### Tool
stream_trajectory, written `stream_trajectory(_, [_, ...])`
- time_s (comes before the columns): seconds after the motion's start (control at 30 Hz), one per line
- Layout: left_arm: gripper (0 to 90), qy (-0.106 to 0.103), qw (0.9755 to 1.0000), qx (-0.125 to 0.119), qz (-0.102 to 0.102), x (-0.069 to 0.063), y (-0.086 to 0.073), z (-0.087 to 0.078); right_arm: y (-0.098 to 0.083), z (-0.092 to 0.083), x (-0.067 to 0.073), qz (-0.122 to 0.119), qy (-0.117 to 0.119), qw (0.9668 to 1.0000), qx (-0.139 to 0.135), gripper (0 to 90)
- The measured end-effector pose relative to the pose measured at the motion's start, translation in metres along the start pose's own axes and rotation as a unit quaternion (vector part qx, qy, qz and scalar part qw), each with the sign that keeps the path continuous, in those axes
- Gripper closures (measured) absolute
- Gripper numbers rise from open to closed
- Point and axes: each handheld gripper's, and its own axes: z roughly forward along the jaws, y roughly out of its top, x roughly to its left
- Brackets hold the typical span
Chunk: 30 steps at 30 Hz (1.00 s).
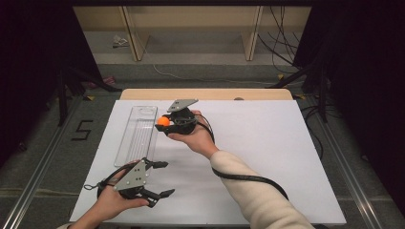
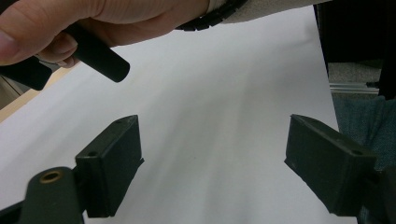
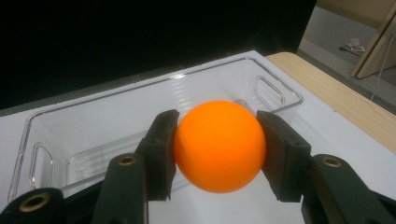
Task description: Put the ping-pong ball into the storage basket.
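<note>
**High view: orange ball held beside clear tray**

Clamped between the jaws of the right gripper [image 1: 165, 122], an orange ball [image 3: 218, 145] hangs just beside the long clear plastic tray [image 1: 137, 131] on the white table [image 1: 267, 157]. Near the table's front edge, the left gripper [image 1: 162, 179] rests with jaws spread wide, nothing between them.

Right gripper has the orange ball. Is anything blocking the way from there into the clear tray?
Nothing visible. The right gripper is shut on the orange ball beside the clear tray, which looks empty in the right gripper view. Its low rim is the sole thing to clear. The left gripper is open, well away.
</note>
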Motion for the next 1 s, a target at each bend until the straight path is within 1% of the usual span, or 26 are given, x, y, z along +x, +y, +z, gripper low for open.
stream_trajectory(1.0, [18.0,-0.001,1.0000,0.000,0.000,0.000,0.000,0.000,0.008,0.012,0.006,-0.007,0.010,0.9999,0.005,51.4])
